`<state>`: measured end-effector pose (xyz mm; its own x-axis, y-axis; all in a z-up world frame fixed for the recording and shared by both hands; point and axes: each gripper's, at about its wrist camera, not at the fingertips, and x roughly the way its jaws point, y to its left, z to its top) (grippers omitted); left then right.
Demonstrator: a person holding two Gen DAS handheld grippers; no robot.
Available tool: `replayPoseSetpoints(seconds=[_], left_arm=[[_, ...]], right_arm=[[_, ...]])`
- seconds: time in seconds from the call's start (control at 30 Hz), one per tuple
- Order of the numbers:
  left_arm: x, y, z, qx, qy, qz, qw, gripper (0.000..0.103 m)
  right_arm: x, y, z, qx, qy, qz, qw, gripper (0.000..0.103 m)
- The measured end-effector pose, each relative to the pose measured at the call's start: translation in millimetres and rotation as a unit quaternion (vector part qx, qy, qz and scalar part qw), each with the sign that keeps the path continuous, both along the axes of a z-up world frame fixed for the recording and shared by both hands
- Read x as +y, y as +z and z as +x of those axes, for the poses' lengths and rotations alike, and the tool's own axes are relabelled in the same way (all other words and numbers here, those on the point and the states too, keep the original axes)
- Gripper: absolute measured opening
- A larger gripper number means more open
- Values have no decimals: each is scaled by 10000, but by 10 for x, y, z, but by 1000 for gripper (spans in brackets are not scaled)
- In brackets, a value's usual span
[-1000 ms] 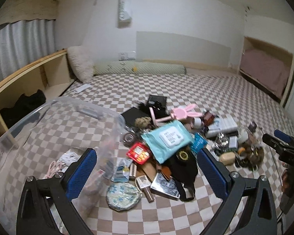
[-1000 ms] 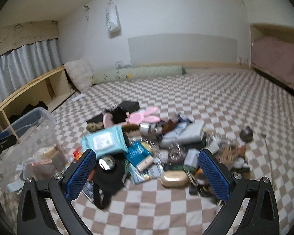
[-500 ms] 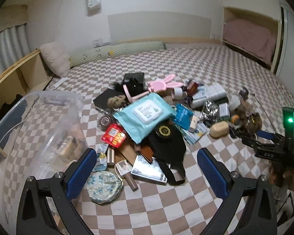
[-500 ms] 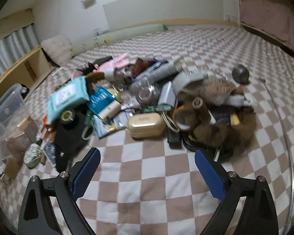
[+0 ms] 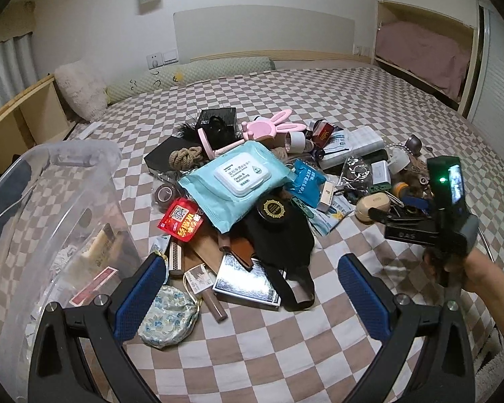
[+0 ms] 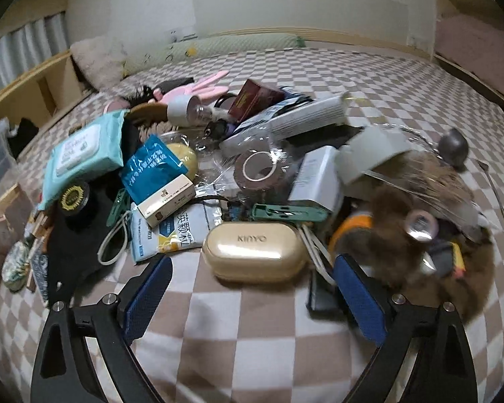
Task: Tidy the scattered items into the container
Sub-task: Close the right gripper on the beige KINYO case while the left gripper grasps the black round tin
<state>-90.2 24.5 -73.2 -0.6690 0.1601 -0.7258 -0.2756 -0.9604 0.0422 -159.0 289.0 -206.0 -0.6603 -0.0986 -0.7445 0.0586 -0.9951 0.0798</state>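
Right wrist: hand-held gripper (image 6: 252,282) tilts down, spread before gold case (image 6: 253,251).

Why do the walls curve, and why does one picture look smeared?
Both views come through fisheye lenses, so edges bow and corners go black. The right wrist view is blurred, worst around the brown furry thing; the left wrist view is sharp, with a green light glowing on the right gripper.

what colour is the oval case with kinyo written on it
The oval hard-shell case is pale gold, almost champagne beige, with a glossy lid. It shows best in the right wrist view.
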Motion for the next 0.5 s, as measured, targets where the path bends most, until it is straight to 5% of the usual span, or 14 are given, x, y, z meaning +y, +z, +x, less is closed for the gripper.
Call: replayPoseSetpoints(seconds=[0.37, 0.43, 0.5], left_arm=[[51, -186, -102, 75, -198, 287, 9994, 103], [93, -244, -140, 58, -251, 315, 9992, 103], [138, -315, -199, 17, -295, 324, 9990, 103]], right_arm=[[-182, -214, -185, 75, 320, 685, 9971, 96], [-166, -205, -189, 132, 245, 684, 9973, 80], [-117, -192, -177, 162, 172, 581, 9980, 79]])
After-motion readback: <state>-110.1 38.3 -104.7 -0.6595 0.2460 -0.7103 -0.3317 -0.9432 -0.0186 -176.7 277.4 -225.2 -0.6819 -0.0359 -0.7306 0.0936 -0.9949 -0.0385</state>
